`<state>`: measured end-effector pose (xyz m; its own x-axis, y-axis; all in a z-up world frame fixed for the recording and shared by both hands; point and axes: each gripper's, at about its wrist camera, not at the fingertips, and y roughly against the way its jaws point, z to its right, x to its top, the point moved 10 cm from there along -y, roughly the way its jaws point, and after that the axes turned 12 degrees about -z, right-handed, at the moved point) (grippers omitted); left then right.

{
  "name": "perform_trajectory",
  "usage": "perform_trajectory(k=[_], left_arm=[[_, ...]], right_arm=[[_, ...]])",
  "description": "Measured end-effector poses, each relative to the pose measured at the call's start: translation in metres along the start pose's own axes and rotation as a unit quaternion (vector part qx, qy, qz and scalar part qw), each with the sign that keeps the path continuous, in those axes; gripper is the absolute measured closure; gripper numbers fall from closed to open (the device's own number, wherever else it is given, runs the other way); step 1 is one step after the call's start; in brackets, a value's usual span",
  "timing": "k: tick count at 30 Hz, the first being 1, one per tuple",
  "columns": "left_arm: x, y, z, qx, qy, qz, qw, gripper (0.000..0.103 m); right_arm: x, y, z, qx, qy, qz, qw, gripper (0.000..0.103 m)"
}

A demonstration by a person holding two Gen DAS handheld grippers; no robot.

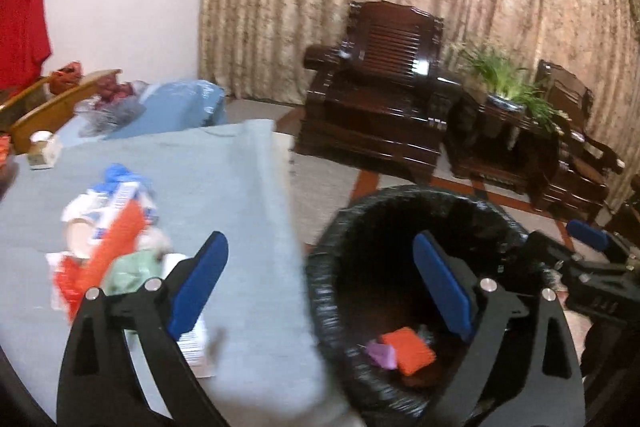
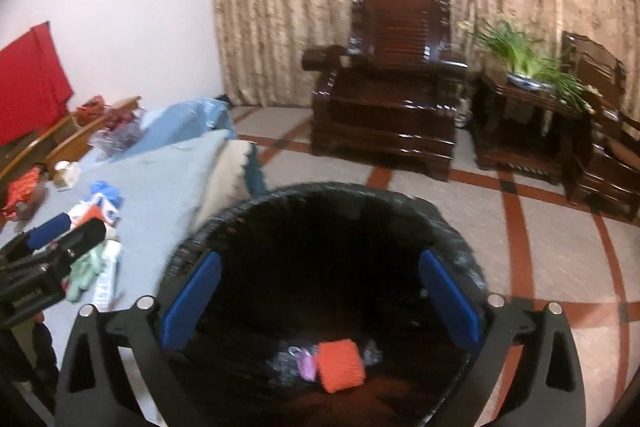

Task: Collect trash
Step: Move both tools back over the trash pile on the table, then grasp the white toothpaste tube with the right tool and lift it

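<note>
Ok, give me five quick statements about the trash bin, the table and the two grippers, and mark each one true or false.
1. The black-lined trash bin already holds an orange item. True.
2. The right gripper is shut on a wrapper. False: its jaws stand wide open and hold nothing.
3. Wrappers and packets lie on the blue-grey table cover. True.
4. The left gripper is carrying a green bag. False: it is open and empty, with one finger over the table and the other over the bin.
5. The trash bin stands on the table. False: it stands on the floor beside the table's edge.
</note>
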<state>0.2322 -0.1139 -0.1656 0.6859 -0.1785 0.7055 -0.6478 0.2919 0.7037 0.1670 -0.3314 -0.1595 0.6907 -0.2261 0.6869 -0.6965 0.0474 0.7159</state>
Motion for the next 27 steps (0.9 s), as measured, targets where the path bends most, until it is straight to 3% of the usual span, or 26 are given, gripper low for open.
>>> perform_trajectory(k=[6,14,21,27], left_arm=[[-0.011,0.037,-0.07,0.073,0.032,0.025,0.9965,0.009],[-0.037,0.071,-0.172,0.157,0.093,0.022,0.983,0.009],[-0.055,0.071,-0.221,0.186,0.12,0.011,0.9751,0.009],[-0.063,0.056,-0.241,0.189,0.124,-0.002,0.9742,0.009]], right_arm=[[0.007,0.001,-0.059,0.046,0.027,0.013,0.998,0.006],[0.002,-0.013,-0.155,0.11,0.081,0.007,0.991,0.006],[-0.005,-0.037,-0.226,0.138,0.119,-0.008,0.983,0.006],[-0.029,-0.071,-0.266,0.143,0.143,-0.038,0.979,0.017]])
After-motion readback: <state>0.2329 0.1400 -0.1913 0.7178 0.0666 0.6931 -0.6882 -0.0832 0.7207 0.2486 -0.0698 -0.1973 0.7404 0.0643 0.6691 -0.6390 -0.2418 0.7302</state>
